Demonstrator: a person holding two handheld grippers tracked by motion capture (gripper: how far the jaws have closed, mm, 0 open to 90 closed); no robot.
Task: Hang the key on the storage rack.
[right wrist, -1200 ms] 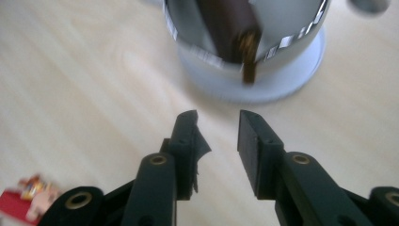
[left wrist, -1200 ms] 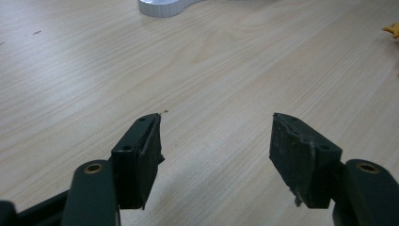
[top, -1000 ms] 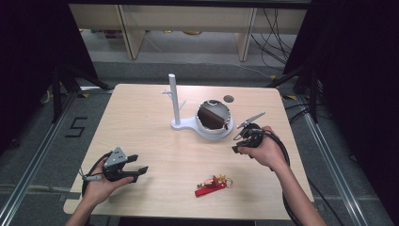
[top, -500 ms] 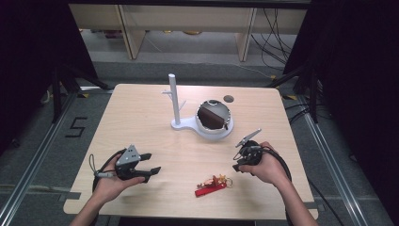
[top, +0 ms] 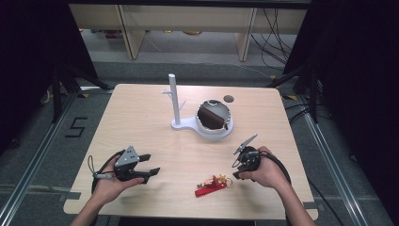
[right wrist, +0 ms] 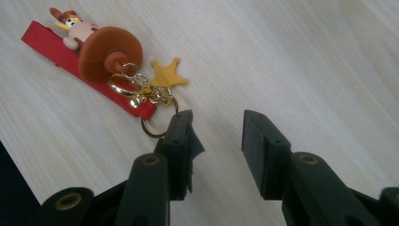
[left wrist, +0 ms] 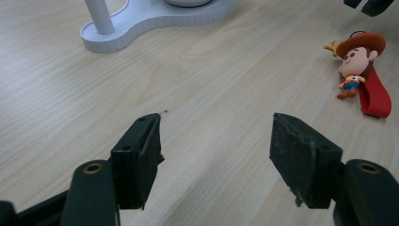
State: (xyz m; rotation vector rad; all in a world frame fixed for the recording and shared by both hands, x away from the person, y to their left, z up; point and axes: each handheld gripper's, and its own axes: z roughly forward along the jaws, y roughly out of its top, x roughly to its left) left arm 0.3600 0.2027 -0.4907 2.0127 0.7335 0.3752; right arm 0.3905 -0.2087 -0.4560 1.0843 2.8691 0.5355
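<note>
Black jaws of the right gripper (right wrist: 216, 136) stand a little way apart with nothing between them, so this claw is let go and holds nothing. It hangs just over the wood, and one jaw tip sits right next to the thin metal ring of the keychain (right wrist: 103, 61); you cannot tell if it touches the ring. That keychain has a little cowboy doll with a big brown hat, a yellow star, some gold links and a red strap, and it lies flat on the table. From above, the right gripper (top: 241, 162) is in the person's right hand (top: 263, 172) near the front edge of the table (top: 141, 117), and the keychain (top: 212, 183) lies just to its left. The left gripper (left wrist: 214, 141) has its jaws spread wide, with only bare wood between them, so it grips nothing too. In its own view the keychain (left wrist: 360, 70) lies far off to the upper right, well apart from the jaws. From above, the left gripper (top: 149, 165) is in the left hand (top: 113, 183) at the front left of the table, with its jaws pointing toward the keychain. Farther back, near the middle of the table, stands a white stand (top: 175, 101) with a tall post and short pegs. Its base joins a round white dish (top: 214, 132) with something dark brown inside. A small dark round spot (top: 228, 99) sits on the table behind the dish.
</note>
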